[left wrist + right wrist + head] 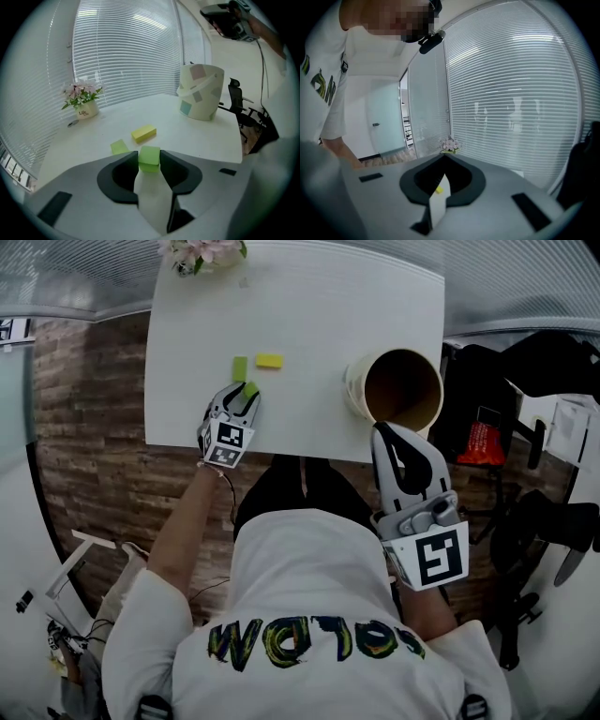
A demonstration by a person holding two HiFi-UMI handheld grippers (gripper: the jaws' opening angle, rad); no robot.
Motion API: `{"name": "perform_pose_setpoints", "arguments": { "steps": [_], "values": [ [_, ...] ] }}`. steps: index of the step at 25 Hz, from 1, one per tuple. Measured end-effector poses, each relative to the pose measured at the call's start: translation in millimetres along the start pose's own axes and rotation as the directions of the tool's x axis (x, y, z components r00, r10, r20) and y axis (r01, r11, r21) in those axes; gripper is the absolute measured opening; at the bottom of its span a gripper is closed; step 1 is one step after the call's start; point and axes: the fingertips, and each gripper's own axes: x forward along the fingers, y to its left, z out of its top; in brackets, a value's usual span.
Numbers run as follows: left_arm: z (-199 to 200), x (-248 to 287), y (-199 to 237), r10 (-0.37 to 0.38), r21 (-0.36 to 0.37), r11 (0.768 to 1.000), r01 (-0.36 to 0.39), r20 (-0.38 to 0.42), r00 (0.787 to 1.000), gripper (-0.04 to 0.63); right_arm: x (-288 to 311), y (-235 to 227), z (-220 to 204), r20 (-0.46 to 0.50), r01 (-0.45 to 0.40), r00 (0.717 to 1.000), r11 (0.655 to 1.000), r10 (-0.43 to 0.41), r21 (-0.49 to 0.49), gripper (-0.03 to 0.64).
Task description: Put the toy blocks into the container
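My left gripper (246,396) is near the front left of the white table (309,315). Its pads are shut against both sides of a light green block (149,154), low over the tabletop. Just beyond it lie a second green block (119,146) and a yellow block (144,133), which also show in the head view as the green block (240,367) and the yellow block (269,361). The container, a tan paper bucket (401,390), stands at the table's front right corner. My right gripper (386,431) hangs shut and empty just in front of the bucket, off the table edge.
A small pot of pink flowers (202,254) stands at the table's far left edge. Window blinds (126,47) run behind the table. An office chair (236,93) and dark equipment (530,381) are to the right of the table.
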Motion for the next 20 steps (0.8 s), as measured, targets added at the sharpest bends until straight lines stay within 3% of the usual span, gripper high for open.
{"name": "perform_pose_setpoints", "arguments": {
  "steps": [11, 20],
  "values": [
    [37, -18, 4, 0.022, -0.024, 0.999, -0.021, 0.036, 0.999, 0.153, -8, -6, 18, 0.041, 0.013, 0.999, 1.000, -0.012, -0.025, 0.009],
    [83, -49, 14, 0.072, -0.086, 0.994, -0.063, 0.104, 0.992, 0.153, -19, -21, 43, 0.086, 0.048, 0.995, 0.997, -0.043, -0.059, 0.009]
  ]
}}
